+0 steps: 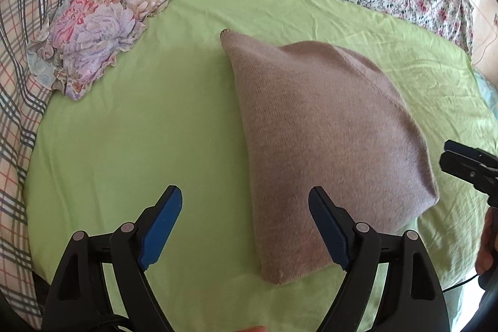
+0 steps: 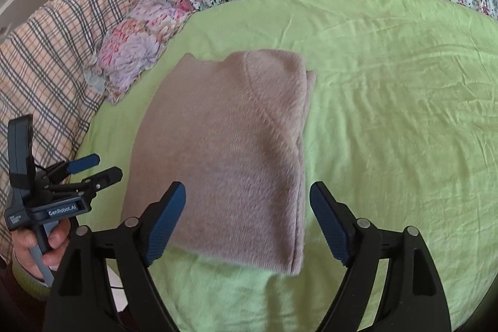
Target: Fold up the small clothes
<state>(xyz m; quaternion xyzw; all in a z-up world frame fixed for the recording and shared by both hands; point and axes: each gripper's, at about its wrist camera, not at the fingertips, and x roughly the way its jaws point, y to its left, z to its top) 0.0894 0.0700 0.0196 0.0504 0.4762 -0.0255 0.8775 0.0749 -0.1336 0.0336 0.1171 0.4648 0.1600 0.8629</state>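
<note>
The folded pink sweater (image 2: 230,157) is lying on the green sheet (image 2: 389,114); the left gripper (image 1: 245,226) and right gripper (image 2: 248,223) are hovering spread apart, empty.

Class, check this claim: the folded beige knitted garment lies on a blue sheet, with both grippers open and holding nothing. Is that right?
One detail is wrong: the sheet is light green, not blue, as the right wrist view shows. The folded beige knitted garment lies on it, and the left gripper and right gripper are open, holding nothing.

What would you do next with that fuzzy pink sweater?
Probably one more fold: the sweater already lies folded on the green sheet, and both the left gripper and right gripper hover open, holding nothing.
</note>
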